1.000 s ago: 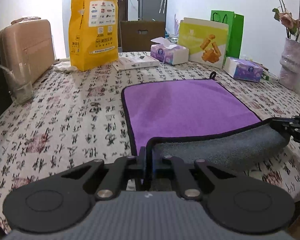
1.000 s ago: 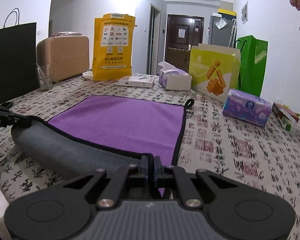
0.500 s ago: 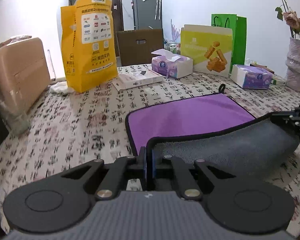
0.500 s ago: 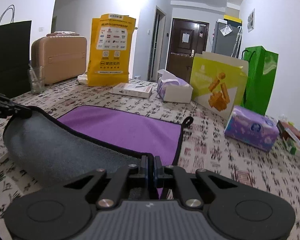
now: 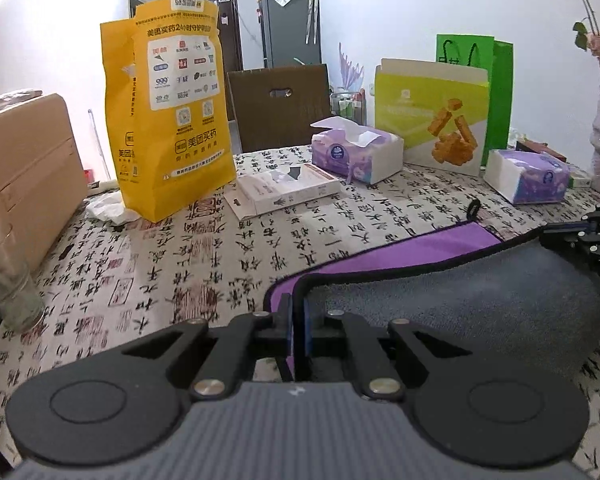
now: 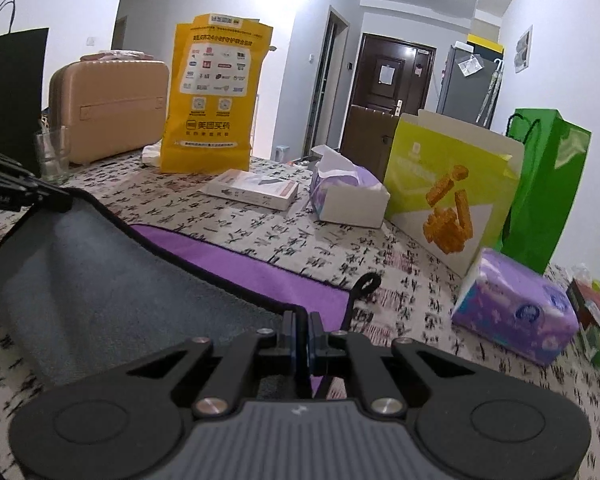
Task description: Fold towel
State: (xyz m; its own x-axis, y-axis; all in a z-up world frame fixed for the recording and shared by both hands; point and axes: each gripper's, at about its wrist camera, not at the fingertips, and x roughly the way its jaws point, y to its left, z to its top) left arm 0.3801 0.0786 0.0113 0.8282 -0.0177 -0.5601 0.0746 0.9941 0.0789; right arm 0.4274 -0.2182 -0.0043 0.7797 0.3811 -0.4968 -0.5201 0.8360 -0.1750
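Towel (image 5: 460,304) edge lifted — spanning gripper to gripper

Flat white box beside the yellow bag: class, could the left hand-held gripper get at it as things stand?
Probably not yet: the left hand-held gripper is shut on the towel. The tablecloth path to the flat white box looks unobstructed.
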